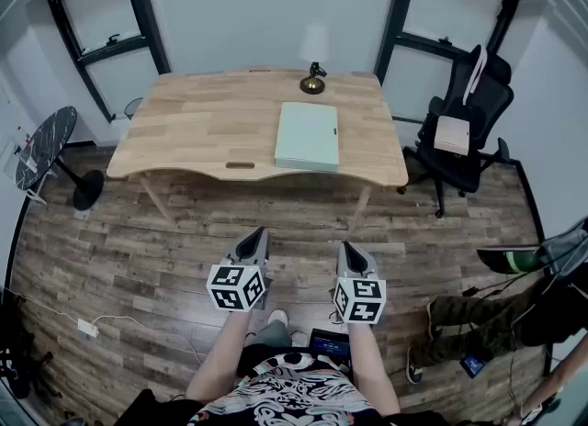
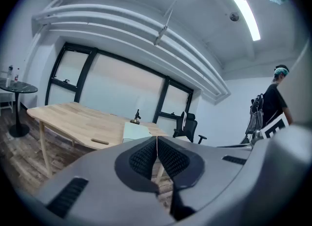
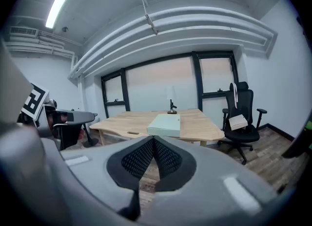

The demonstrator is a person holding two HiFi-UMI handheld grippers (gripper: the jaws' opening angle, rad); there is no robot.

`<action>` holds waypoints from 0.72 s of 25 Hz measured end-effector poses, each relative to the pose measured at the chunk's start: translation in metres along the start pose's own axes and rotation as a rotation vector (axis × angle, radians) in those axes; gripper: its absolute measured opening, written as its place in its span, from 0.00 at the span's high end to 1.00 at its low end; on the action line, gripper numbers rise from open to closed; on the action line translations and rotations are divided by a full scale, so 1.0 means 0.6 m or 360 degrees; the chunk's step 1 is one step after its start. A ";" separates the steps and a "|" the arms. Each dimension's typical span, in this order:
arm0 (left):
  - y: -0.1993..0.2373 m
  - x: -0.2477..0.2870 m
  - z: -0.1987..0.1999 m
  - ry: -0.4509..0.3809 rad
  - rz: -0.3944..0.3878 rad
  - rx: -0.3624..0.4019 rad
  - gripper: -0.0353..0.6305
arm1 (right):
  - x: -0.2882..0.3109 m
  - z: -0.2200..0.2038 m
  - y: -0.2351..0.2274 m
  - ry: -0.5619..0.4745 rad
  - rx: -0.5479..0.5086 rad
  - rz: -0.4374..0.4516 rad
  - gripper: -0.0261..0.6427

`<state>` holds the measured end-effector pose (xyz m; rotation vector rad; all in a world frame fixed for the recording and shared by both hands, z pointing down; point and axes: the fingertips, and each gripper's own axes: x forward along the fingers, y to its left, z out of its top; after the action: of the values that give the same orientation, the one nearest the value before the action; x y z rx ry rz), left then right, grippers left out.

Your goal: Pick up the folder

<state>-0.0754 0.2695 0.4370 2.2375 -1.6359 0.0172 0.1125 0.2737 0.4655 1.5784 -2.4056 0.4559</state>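
Note:
A pale green folder [image 1: 307, 136] lies flat on the wooden table [image 1: 193, 126], right of its middle and near the front edge. It also shows as the folder [image 3: 165, 124] in the right gripper view and the folder [image 2: 135, 132] in the left gripper view. My left gripper [image 1: 254, 242] and right gripper [image 1: 351, 252] hang side by side over the floor, well short of the table. Both are shut with nothing between the pads.
A small desk lamp [image 1: 313, 75] stands at the table's far edge behind the folder. A black office chair [image 1: 464, 130] with a box [image 1: 452, 135] on its seat is right of the table. A round dark side table [image 1: 46, 147] stands left. A person [image 1: 501, 314] is at the far right.

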 end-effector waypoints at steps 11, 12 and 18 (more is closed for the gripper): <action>-0.011 0.023 0.007 0.0002 -0.0035 -0.0032 0.93 | 0.015 -0.006 -0.033 0.0054 0.0068 -0.0005 0.95; -0.008 0.028 0.008 0.0003 -0.0034 -0.0035 0.93 | 0.022 -0.009 -0.040 0.0062 0.0097 -0.0014 0.95; 0.020 0.072 0.008 0.0025 -0.0007 -0.0052 0.93 | 0.063 0.000 -0.058 0.0037 0.0269 0.0125 0.95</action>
<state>-0.0732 0.2252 0.4453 2.2111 -1.6114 0.0070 0.1296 0.2287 0.4832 1.5380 -2.4755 0.7053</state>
